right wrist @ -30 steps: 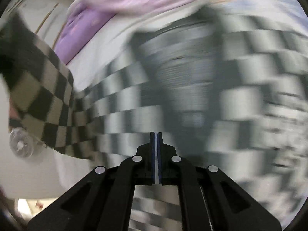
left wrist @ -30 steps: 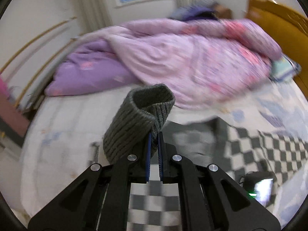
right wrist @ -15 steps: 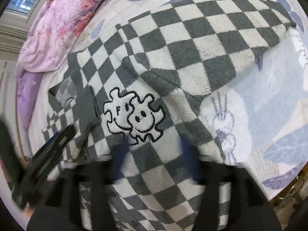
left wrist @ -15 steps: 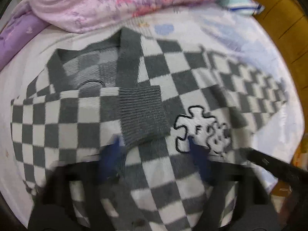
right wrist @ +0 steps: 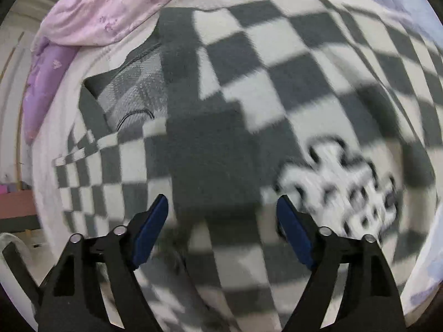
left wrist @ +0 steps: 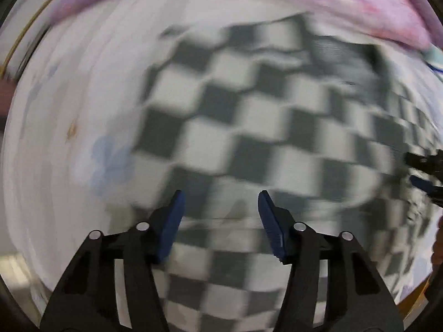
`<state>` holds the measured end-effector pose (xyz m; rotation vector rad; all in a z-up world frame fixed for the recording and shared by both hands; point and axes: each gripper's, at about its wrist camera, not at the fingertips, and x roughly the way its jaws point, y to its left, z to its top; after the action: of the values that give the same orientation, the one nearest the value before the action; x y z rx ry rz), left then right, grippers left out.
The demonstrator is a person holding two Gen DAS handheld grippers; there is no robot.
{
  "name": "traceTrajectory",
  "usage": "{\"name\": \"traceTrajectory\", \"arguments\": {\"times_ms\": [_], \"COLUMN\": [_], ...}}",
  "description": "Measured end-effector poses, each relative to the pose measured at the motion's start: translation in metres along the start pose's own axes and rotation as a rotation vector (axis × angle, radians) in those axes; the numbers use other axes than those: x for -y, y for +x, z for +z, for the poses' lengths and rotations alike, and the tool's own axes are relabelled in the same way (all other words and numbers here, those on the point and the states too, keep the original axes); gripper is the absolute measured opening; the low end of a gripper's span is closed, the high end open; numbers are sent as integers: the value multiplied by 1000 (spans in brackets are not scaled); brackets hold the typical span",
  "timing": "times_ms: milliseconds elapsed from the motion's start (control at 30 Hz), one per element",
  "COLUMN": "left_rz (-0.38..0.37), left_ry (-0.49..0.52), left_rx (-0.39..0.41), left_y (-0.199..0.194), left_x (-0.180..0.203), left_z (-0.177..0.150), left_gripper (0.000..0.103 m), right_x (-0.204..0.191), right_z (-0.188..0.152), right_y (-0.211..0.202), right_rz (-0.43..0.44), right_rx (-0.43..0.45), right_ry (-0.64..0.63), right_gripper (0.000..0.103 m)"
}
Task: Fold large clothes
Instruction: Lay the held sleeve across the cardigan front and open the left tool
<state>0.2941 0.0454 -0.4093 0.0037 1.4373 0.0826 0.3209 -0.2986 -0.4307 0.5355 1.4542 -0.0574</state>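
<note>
Checkered sweater (right wrist: 277,88) lies spread on bedsheet (left wrist: 69,110).

My left gripper (left wrist: 220,207): black angular frame, blue finger pads (left wrist: 173,221), silver screw heads. My right gripper (right wrist: 221,213): same black frame, blue pads, silver screws.

sweater (right wrist: 277,88) on bed sheet (left wrist: 69,110), quilt (right wrist: 110,8) behind

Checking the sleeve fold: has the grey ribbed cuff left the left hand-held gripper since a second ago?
Yes. The grey ribbed cuff now lies across the checkered sweater, below its collar; the left hand-held gripper, jaws closing, holds nothing.
</note>
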Motion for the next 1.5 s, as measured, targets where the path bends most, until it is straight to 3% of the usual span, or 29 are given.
{"name": "traceTrajectory", "arguments": {"times_ms": [33, 67, 100, 167, 267, 333, 400, 433, 467, 500, 567, 633, 667, 700, 733, 767, 833, 867, 933, 1067, 1133, 1167, 1200, 1233, 1267, 1333, 1500], "left_rz": [10, 8, -12, -39, 5, -7, -31, -29, -19, -13, -21, -38, -34, -26, -14, -4, -12, -5, 22, 17, 30, 41, 46, 42, 29, 39, 21], "left_ry": [-35, -55, -79, -98, -71, -73, -78, -72, -62, -54, -41, -31, -29, -30, -35, -41, -58, -41, 10, 11, 12, 8, 0, -13, -25, -31, -28], "left_rx": [-15, -25, -36, -41, -56, -53, -45, -44, -51, -54, -29, -11, -12, -20, -39, -59, -62, -40, -38, -19, -31, -46, -57, -67, -75, -69, -70], "left_y": [9, 14, 17, 14, 6, 1, -1, -1, -1, -3, -11, -13, -9, -2, 11, 28, 51, 52, 49, 46, 40, 34, 30, 25, 19, 3, -39], "left_x": [-16, -26, -36, -47, -51, -54, -53, -51, -49, -46, -37, -31, -32, -32, -33, -35, -38, -36, -28, -25, -22, -20, -19, -17, -16, -10, 7], "left_z": [0, 0, 1, 1, 1, 1, 5, 8, 11, 15, 18, 27, 32, 38, 43, 46, 49, 51, 52, 47, 39, 36, 36, 36, 35, 30, 13], "left_gripper": [56, 55, 52, 51, 51, 51, 42, 39, 33, 27, 26, 25, 21, 18, 17, 14, 14, 14, 14, 13, 14, 18, 28, 37, 56, 60, 61], "right_x": [-6, -9, -10, -13, -8, 2, 8, 8, 6, 4, -4, -21, -28, -37, -44, -51, -44, -37, -42, -48, -44, -46, -43, -40, -36, -32, -26], "right_z": [4, 6, 6, 3, -17, -23, -25, -26, -27, -29, -34, -39, -40, -40, -37, -30, -25, -24, -25, -32, -30, -25, -24, -22, -23, -25, -41], "right_y": [6, 8, 7, -3, -20, -13, 2, 1, -2, -7, -27, -48, -53, -53, -46, -22, 16, 35, 37, 31, 23, 21, 15, 7, -5, -31, -84], "right_rz": [-71, -120, -116, -105, -138, -142, -197, -234, -269, -302, -349, -350, -338, -325, -318, -319, -340, -339, -377, -414, -397, -376, -348, -312, -264, -208, -168], "right_rx": [14, 33, 51, 41, 24, -19, -38, -30, -36, -40, 27, 146, 177, 198, 177, 98, -10, 5, 44, 48, 23, -2, -17, -24, -17, 7, 35], "right_ry": [-11, -13, 0, 19, 3, 4, -43, -53, -60, -77, -145, -254, -291, -336, -364, -388, -363, -352, -379, -398, -372, -346, -318, -286, -252, -223, -239], "right_gripper": [44, 24, 13, 11, 11, 13, 38, 45, 62, 65, 62, 43, 27, 17, 15, 10, 9, 8, 8, 9, 11, 18, 37, 50, 66, 71, 76]}}
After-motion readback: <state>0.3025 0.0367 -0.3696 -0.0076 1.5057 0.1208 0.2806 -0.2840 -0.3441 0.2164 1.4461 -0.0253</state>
